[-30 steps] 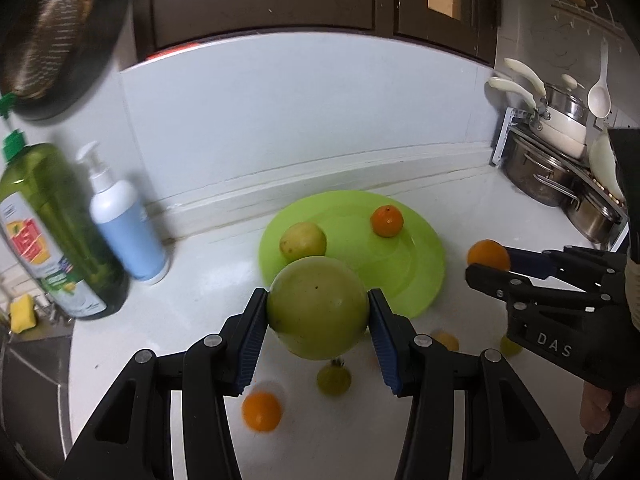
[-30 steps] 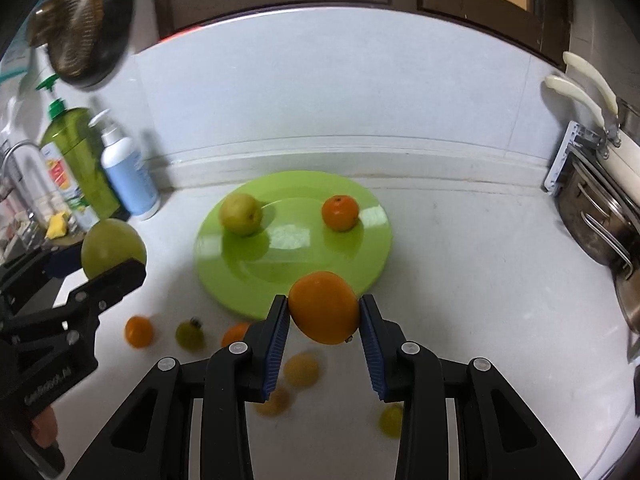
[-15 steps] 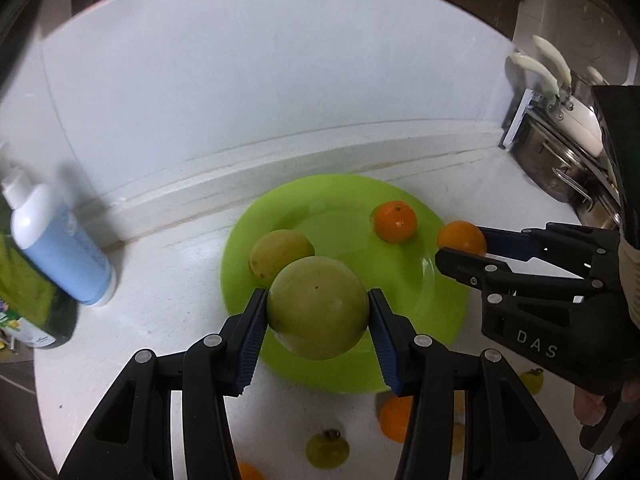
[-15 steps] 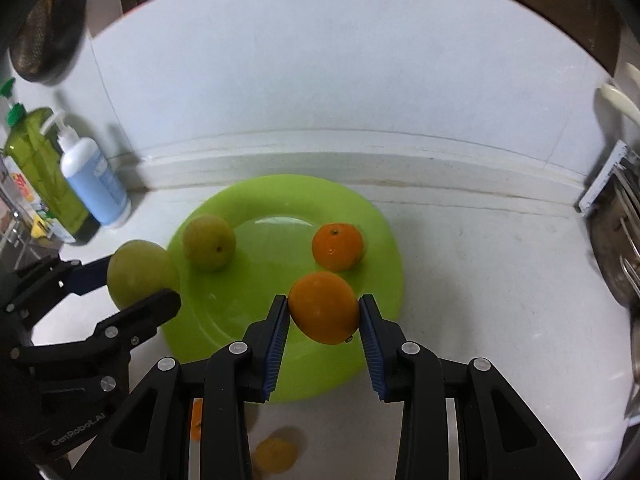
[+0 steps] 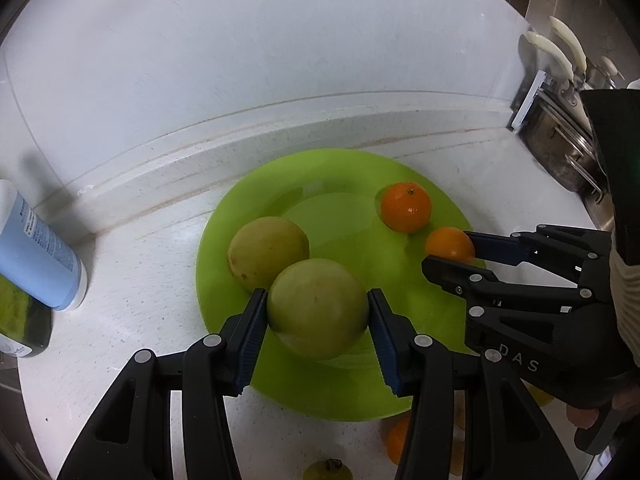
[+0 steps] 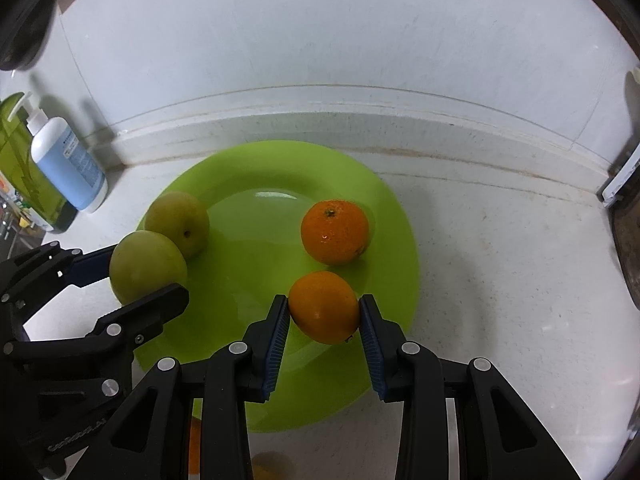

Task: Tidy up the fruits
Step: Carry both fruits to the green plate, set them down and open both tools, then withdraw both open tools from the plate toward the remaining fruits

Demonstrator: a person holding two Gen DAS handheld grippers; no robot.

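Observation:
My left gripper (image 5: 317, 314) is shut on a large green fruit (image 5: 317, 308), held just over the near left part of the lime-green plate (image 5: 344, 216). My right gripper (image 6: 324, 310) is shut on an orange (image 6: 324, 307) above the plate's (image 6: 240, 264) near right part. On the plate lie a second green fruit (image 5: 268, 250) (image 6: 178, 226) at the left and a tangerine (image 5: 405, 207) (image 6: 335, 231) at the right. Each gripper shows in the other's view: the right gripper (image 5: 450, 252) with its orange (image 5: 449, 243), the left gripper (image 6: 146, 268) with its green fruit (image 6: 147, 266).
A blue-and-white pump bottle (image 6: 66, 158) (image 5: 32, 248) and a green detergent bottle (image 6: 24, 176) stand at the left by the white wall. Steel pots (image 5: 568, 148) sit at the right. Small loose fruits (image 5: 398, 438) lie on the white counter near the plate's front edge.
Both grippers have moved forward and down with their fruits, from in front of the plate to just over it. The plate and the fruits on it have stayed in place.

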